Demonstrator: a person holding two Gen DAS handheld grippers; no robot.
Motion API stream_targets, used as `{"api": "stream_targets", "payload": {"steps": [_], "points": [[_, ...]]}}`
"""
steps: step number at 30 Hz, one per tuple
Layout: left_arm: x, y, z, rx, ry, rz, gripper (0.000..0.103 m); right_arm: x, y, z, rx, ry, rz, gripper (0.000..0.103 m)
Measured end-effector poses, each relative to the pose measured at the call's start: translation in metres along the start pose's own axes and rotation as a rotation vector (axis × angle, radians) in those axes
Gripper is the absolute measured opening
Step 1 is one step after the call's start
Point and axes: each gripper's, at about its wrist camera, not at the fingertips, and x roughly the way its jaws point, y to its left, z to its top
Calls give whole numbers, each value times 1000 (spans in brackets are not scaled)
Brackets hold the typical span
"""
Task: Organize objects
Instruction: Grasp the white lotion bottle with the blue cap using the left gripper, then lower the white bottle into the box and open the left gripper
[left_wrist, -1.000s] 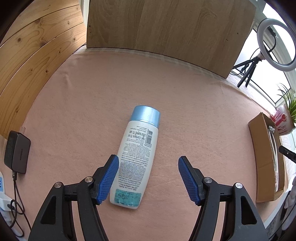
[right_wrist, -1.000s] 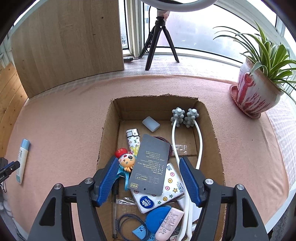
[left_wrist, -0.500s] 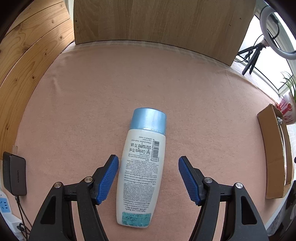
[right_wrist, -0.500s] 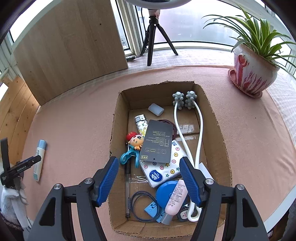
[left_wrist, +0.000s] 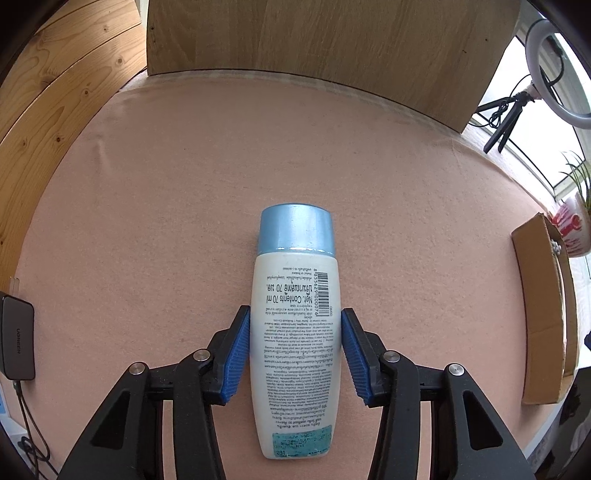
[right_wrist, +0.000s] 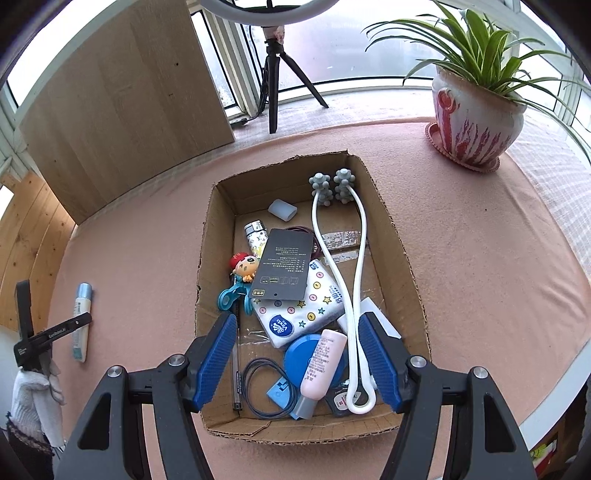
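Observation:
A white lotion bottle (left_wrist: 295, 332) with a light blue cap lies flat on the pink cloth, cap pointing away. My left gripper (left_wrist: 294, 317) straddles its middle, both blue pads pressed against its sides. The bottle also shows at the far left of the right wrist view (right_wrist: 81, 321), with the left gripper (right_wrist: 51, 332) over it. My right gripper (right_wrist: 298, 325) is open and empty, above the near end of a cardboard box (right_wrist: 207, 266). The box holds a pink tube (right_wrist: 321, 365), a black card (right_wrist: 282, 269), a tissue pack (right_wrist: 303, 310) and several other small items.
A wooden board (left_wrist: 325, 44) stands at the back of the table. A black charger (left_wrist: 16, 339) lies at the left edge. A potted plant (right_wrist: 476, 118) and a ring-light tripod (right_wrist: 275, 81) stand behind the box. The box also shows at right in the left wrist view (left_wrist: 535, 310).
My left gripper moved forward along the bottle and closed its pads onto its sides. My right gripper drew back and up from the box, staying open.

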Motion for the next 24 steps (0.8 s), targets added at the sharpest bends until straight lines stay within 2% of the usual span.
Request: {"api": "stream_targets", "payload": {"steps": [5, 10, 19, 24], "points": [[-10, -33, -4, 26, -18, -50, 51, -3, -9, -4, 20, 0, 8, 64], [-23, -84, 2, 89, -47, -112, 51, -9, -19, -6, 38, -11, 4, 64], [-36, -205, 12, 248, -70, -244, 51, -19, -30, -20, 21, -26, -32, 64], [-38, -280, 2, 336, -63, -305, 51, -24, -35, -31, 33, -19, -19, 64]]}}
